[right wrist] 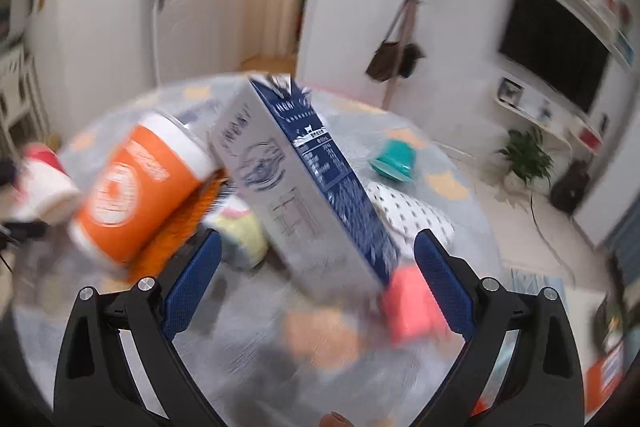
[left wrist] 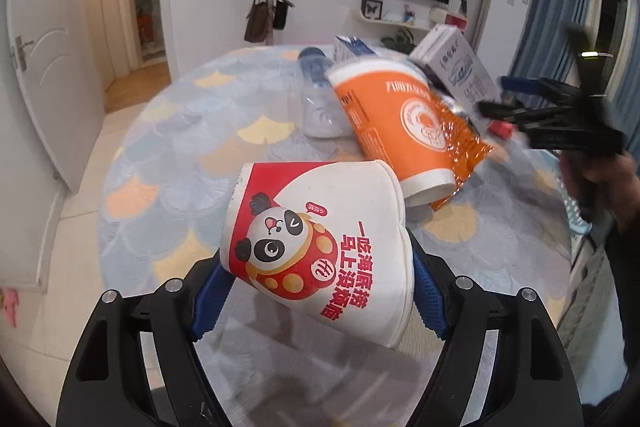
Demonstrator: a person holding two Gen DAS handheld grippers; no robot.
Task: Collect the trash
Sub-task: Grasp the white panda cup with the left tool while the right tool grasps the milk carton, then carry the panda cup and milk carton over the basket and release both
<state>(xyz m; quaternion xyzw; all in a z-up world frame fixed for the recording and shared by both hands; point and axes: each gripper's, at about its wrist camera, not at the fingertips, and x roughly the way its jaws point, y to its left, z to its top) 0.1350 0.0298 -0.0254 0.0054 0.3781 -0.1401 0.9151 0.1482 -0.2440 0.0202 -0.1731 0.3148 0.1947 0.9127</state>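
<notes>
Red-and-white panda cup (left wrist: 320, 247) clamped sideways in left hand-held gripper (left wrist: 316, 291).

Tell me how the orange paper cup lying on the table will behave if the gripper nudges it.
The orange cup lies on its side, so it will probably roll, curving because it tapers. It looks like thin paper, likely light and easily crushed. The foil wrapper beside it may slide along.
</notes>
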